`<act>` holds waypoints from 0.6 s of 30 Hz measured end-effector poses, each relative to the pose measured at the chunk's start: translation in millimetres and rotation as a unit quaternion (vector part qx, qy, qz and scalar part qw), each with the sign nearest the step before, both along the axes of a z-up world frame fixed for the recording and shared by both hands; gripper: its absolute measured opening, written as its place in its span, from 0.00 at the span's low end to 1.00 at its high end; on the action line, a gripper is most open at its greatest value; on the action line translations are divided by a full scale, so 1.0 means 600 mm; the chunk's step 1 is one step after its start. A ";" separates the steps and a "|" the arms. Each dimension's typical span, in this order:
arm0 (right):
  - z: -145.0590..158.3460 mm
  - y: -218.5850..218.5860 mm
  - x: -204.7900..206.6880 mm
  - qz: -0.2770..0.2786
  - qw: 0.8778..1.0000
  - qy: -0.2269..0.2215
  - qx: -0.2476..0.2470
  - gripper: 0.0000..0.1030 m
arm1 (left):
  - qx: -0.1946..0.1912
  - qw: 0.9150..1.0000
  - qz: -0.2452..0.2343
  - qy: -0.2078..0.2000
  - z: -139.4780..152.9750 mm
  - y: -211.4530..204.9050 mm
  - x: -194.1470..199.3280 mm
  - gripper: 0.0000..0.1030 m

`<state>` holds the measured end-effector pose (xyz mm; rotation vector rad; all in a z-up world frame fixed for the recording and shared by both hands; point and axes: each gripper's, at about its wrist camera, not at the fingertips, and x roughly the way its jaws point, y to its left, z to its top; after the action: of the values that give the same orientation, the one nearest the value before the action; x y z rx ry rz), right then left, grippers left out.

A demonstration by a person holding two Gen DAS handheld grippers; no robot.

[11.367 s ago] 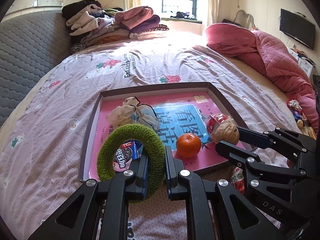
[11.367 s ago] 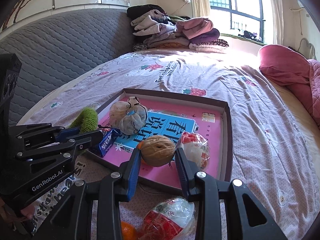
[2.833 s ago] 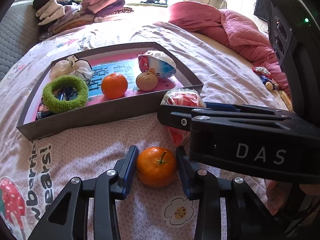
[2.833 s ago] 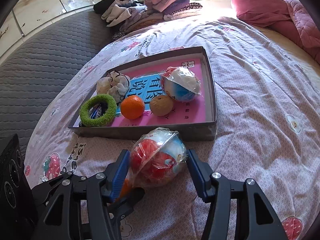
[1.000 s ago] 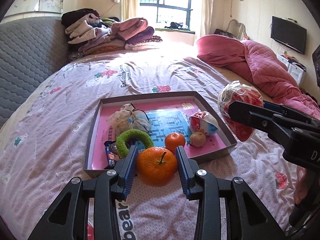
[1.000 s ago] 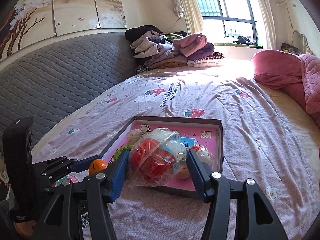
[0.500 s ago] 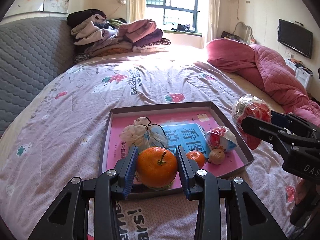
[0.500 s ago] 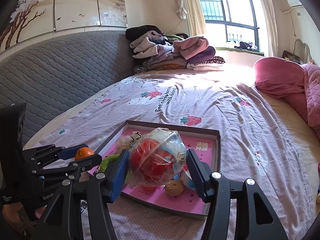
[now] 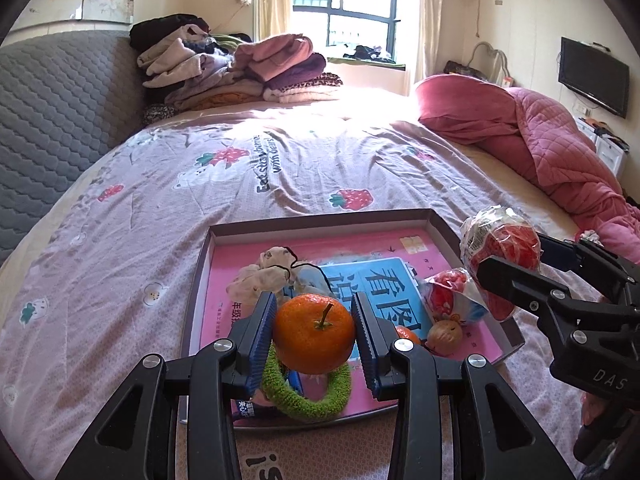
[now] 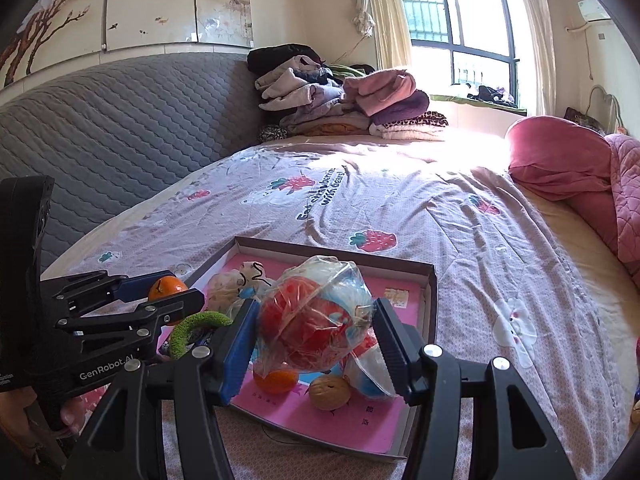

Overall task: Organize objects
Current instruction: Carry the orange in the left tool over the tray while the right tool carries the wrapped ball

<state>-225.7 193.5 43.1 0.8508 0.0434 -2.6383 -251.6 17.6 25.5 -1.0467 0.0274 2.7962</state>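
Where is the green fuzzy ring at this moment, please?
The green fuzzy ring lies at the tray's near-left corner, low in the left wrist view, just beneath the orange held in the left gripper.

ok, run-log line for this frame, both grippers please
left gripper: shut on orange, over green ring | right gripper: shut on wrapped ball, over tray | neither released yet

Crinkled glossy plastic wrap; fuzzy green ring
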 end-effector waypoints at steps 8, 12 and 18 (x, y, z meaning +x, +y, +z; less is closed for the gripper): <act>-0.033 -0.015 -0.029 0.005 1.000 -0.006 0.024 0.56 | -0.002 1.000 -0.001 -0.013 -0.025 0.005 -0.026 0.38; -0.051 -0.023 -0.040 0.005 0.999 -0.010 0.035 0.56 | -0.005 1.000 -0.001 -0.016 -0.036 0.007 -0.038 0.39; -0.077 -0.026 -0.056 0.003 0.999 -0.021 0.045 0.56 | -0.006 1.000 -0.004 -0.025 -0.053 0.013 -0.055 0.39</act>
<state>-259.1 177.7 -3.3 0.9332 0.1542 -2.6291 -284.7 25.2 -6.0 -1.1173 0.0430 2.7646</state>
